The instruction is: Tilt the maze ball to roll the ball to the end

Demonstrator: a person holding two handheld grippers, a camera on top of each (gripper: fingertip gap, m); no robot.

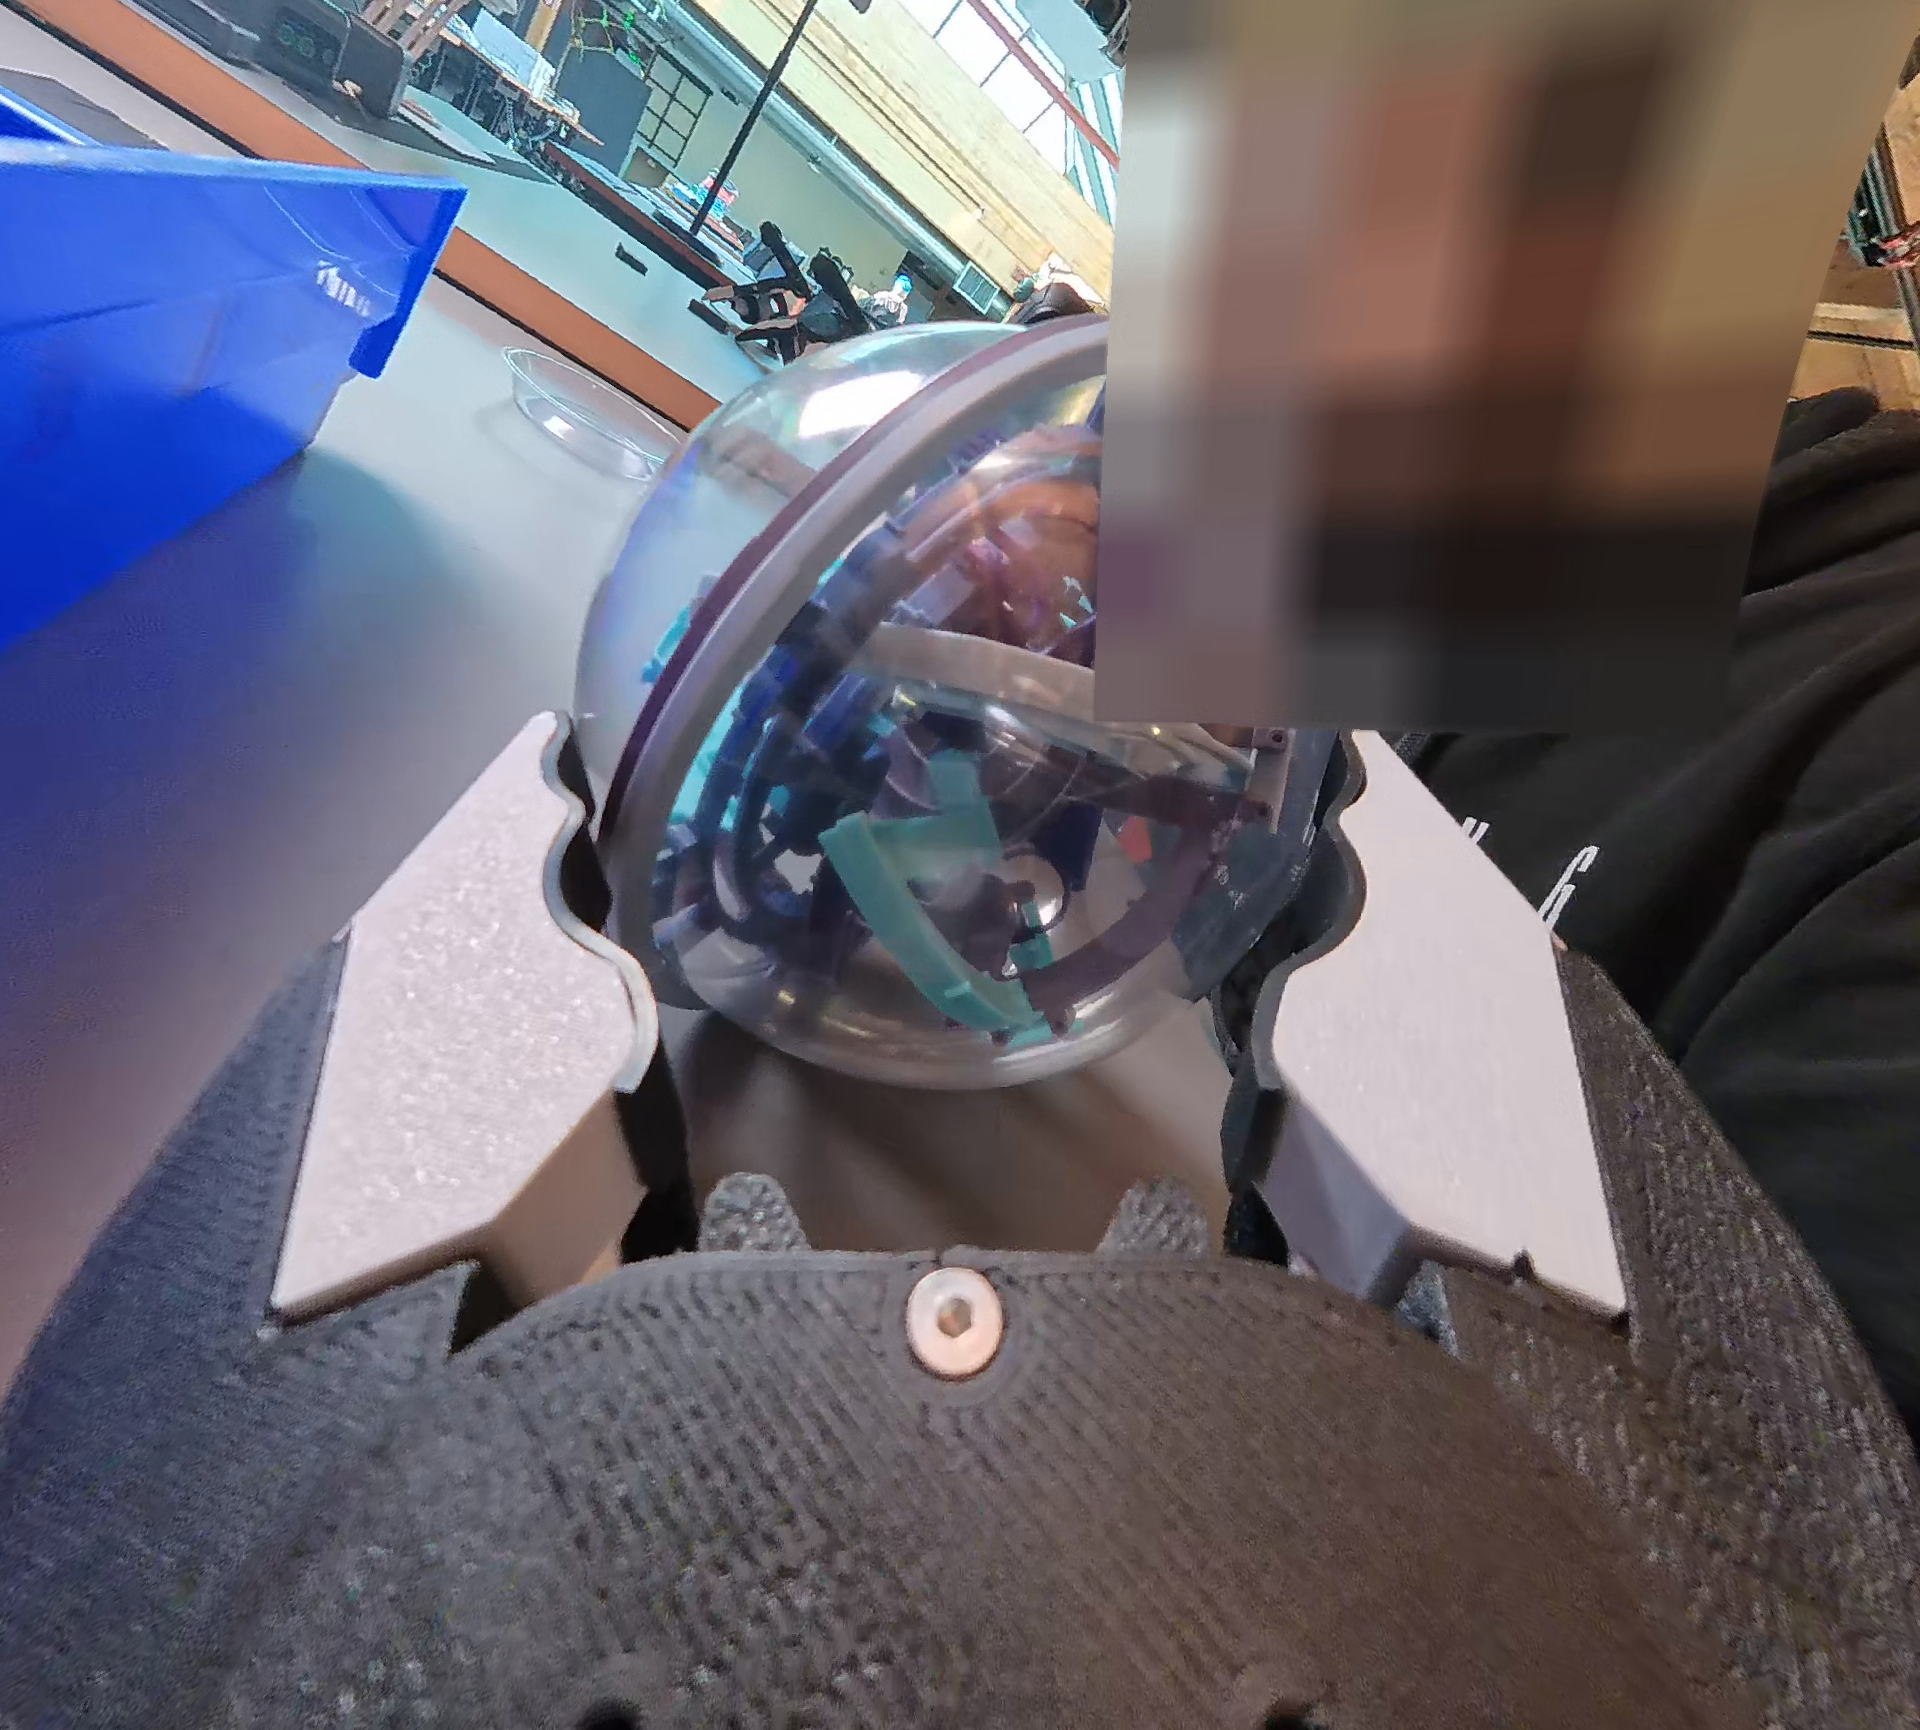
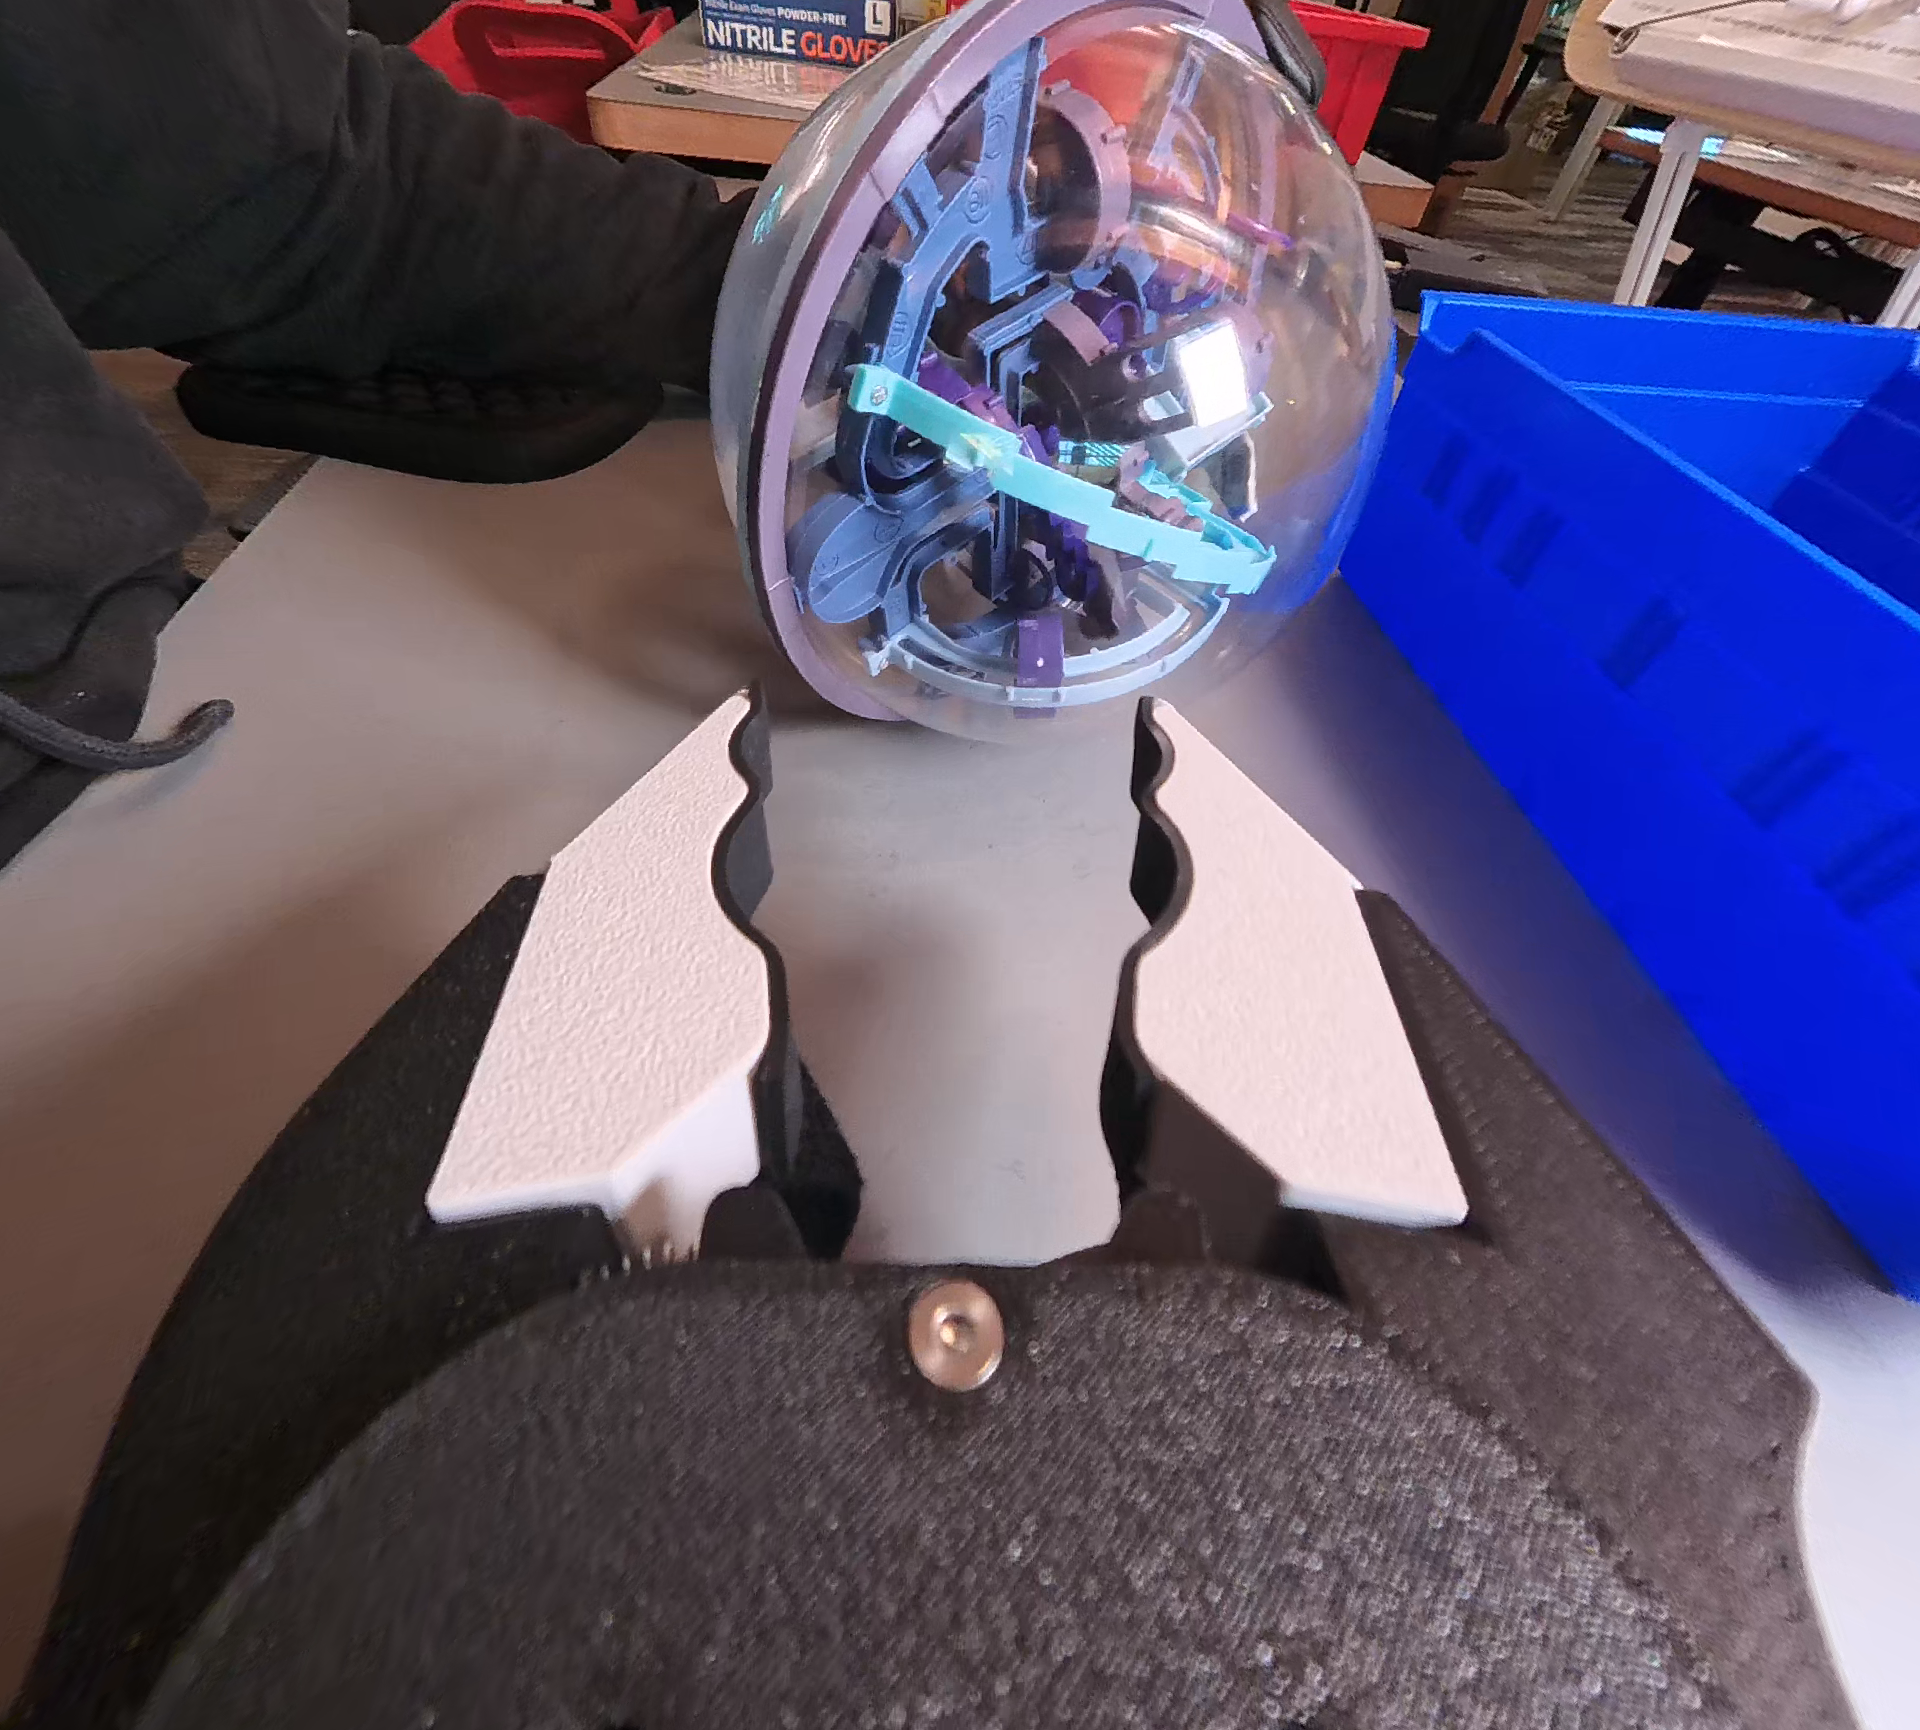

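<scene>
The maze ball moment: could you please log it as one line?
maze ball tilted | left claw around its lower sides, touching | right claw open, just short of it | blue bin beside

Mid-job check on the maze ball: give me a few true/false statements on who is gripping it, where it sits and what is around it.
1. The clear plastic maze ball sits between the left gripper fingers, which close on its sides. True.
2. The right gripper is clamped on the ball. False: its white fingers stand apart with only grey table between them, the ball just beyond their tips.
3. A blue plastic bin stands beside the ball. True.
4. The ball lies inside the blue bin. False: it is over the table, outside the bin.
5. The ball's grey seam ring runs level. False: it is tilted.
</scene>
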